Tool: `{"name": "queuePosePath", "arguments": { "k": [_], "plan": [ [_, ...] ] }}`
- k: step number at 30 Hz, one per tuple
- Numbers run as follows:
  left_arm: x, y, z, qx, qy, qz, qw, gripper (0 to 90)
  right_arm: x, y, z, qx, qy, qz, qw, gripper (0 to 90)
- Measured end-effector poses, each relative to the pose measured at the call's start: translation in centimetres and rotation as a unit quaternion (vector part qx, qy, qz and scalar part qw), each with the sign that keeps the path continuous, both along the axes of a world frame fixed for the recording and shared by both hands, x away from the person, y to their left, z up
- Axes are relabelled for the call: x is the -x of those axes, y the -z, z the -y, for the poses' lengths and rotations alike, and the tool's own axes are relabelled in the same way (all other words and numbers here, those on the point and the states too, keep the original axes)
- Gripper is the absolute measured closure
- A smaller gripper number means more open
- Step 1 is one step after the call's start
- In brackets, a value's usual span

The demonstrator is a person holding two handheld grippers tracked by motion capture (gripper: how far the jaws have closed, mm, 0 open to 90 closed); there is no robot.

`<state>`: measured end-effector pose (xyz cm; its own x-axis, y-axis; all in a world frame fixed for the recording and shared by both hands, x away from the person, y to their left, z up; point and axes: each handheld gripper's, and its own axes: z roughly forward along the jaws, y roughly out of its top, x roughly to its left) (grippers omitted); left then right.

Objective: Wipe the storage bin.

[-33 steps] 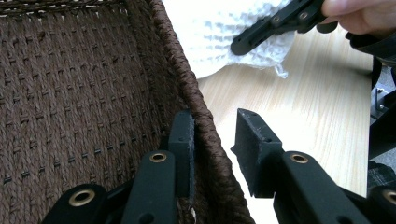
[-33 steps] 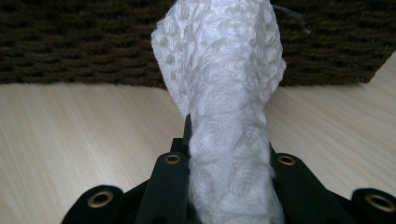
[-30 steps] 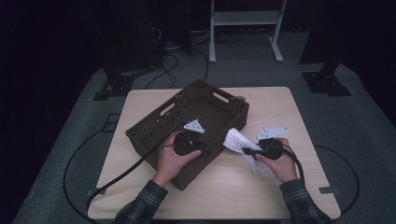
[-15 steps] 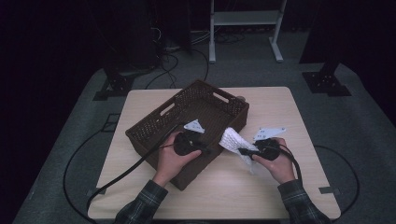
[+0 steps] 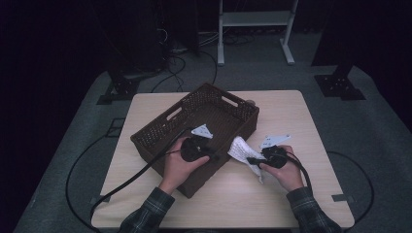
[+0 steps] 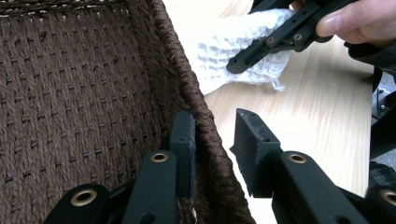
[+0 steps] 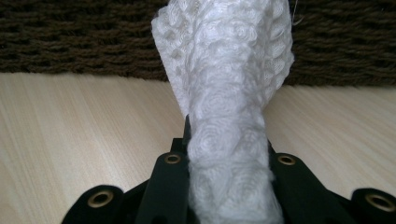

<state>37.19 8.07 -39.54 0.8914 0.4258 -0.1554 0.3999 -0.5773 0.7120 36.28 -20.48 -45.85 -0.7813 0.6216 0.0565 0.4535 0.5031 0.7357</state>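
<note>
High view: white cloth (image 5: 241, 150) sits near the counter's (image 5: 311, 126) middle, beside the wicker basket (image 5: 160, 138). Left gripper (image 6: 212, 140) view: fingers straddle the basket wall, right one off it. Right gripper (image 7: 226, 154) view: fingers clamped on the cloth

The right gripper (image 7: 226, 154) jaws clamp a white knitted cloth (image 7: 226, 88) before the wicker basket (image 7: 74, 37).

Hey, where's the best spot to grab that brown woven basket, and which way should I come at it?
Take the basket by its near wall, from above, one jaw inside and one outside. The wall is thin, upright and open-topped, so it fits between the jaws. The left tool already straddles the rim there, its jaws not yet clearly clamped.
</note>
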Motion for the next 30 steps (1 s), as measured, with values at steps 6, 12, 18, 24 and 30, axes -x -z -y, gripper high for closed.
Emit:
{"name": "queuePosePath", "arguments": {
  "k": [6,12,18,24,30],
  "plan": [
    [0.0,0.0,0.0,0.001,0.0,0.0,1.0,68.4,-0.3,0.9,0.0,0.018,0.001,-0.01,0.9998,75.7],
    [0.0,0.0,0.0,0.002,-0.001,-0.001,1.0,68.5,-0.2,1.6,-0.2,0.033,0.002,-0.023,0.9992,75.7],
    [0.0,0.0,0.0,0.002,-0.001,-0.001,1.0,68.6,0.0,1.8,-0.2,0.038,0.001,-0.028,0.9989,75.7],
    [0.0,0.0,0.0,0.001,-0.001,0.0,1.0,68.8,0.3,1.0,-0.5,0.03,-0.009,-0.01,0.9995,75.7],
    [0.0,0.0,0.0,0.0,-0.001,0.0,1.0,68.9,1.0,-0.5,-0.5,0.011,-0.016,0.013,0.9997,75.7]
  ]
}}
